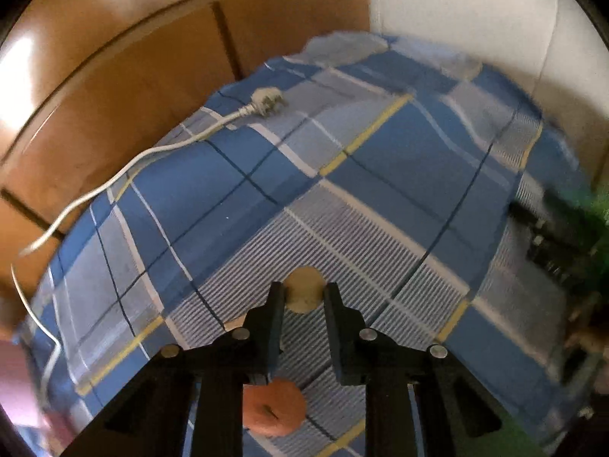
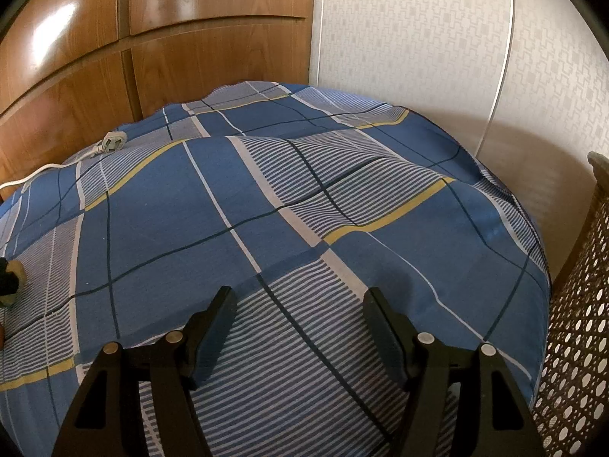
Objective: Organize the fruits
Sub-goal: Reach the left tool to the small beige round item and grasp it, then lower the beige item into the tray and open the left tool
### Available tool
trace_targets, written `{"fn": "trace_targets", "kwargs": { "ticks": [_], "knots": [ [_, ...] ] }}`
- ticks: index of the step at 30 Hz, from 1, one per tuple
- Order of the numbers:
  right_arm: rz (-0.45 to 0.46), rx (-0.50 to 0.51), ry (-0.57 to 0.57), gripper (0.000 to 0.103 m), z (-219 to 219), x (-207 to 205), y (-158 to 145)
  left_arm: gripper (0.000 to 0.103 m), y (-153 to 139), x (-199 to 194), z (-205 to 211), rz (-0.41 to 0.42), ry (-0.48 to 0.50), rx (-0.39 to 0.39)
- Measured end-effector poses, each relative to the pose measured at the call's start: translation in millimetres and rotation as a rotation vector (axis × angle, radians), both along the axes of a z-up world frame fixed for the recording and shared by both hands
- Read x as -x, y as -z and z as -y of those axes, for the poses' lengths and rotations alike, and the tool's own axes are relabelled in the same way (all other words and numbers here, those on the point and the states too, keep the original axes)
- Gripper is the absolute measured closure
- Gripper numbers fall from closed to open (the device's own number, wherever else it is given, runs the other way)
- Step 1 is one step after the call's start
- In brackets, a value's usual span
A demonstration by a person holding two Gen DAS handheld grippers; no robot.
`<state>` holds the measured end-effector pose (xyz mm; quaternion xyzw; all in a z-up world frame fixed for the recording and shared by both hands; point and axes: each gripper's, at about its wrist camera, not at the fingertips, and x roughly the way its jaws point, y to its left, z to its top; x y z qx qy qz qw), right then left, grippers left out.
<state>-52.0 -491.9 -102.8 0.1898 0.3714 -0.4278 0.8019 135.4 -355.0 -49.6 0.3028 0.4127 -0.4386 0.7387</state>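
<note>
Pinching a small, round, pale tan fruit (image 1: 303, 290) between its fingertips, the left tool (image 1: 303, 292) is clenched on it just above the blue plaid bed cover (image 1: 380, 175); the fruit looks near-spherical, so no long axis or heading can be told. An orange fruit (image 1: 275, 406) lies on the cover nearer, under the tool's left finger. The right tool (image 2: 298, 299) hangs released over bare cover, with a white plug (image 2: 112, 141) far left.
</note>
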Motion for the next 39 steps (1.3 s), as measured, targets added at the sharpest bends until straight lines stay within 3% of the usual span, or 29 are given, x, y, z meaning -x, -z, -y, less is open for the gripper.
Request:
{"fn": "trace_targets", "kwargs": {
  "ticks": [6, 12, 15, 21, 28, 32, 39],
  "knots": [
    [0.0, 0.0, 0.0, 0.033, -0.1, 0.1, -0.1, 0.082, -31.1, 1.1, -38.4, -0.12, -0.132, 0.209],
    [0.0, 0.0, 0.0, 0.033, -0.2, 0.2, -0.1, 0.082, -51.1, 12.7, -99.4, -0.167, -0.274, 0.335],
    [0.0, 0.0, 0.0, 0.033, -0.3, 0.1, -0.2, 0.082, -57.7, 17.7, -138.7, -0.135, -0.362, 0.356],
    [-0.001, 0.001, -0.001, 0.033, -0.6, 0.1, -0.2, 0.082, -63.7, 11.0, -255.2, -0.103, -0.684, 0.426],
    [-0.001, 0.002, -0.001, 0.033, -0.9, 0.3, -0.3, 0.082, -54.7, 2.0, -365.3, -0.043, -0.988, 0.426],
    [0.0, 0.001, -0.001, 0.033, -1.0, 0.4, -0.3, 0.082, -48.2, 0.1, -410.3, -0.041, -1.102, 0.466],
    [-0.007, 0.005, -0.002, 0.033, -0.8, -0.7, -1.1, 0.082, -42.4, 7.7, -452.3, -0.066, -1.174, 0.538]
  ]
}}
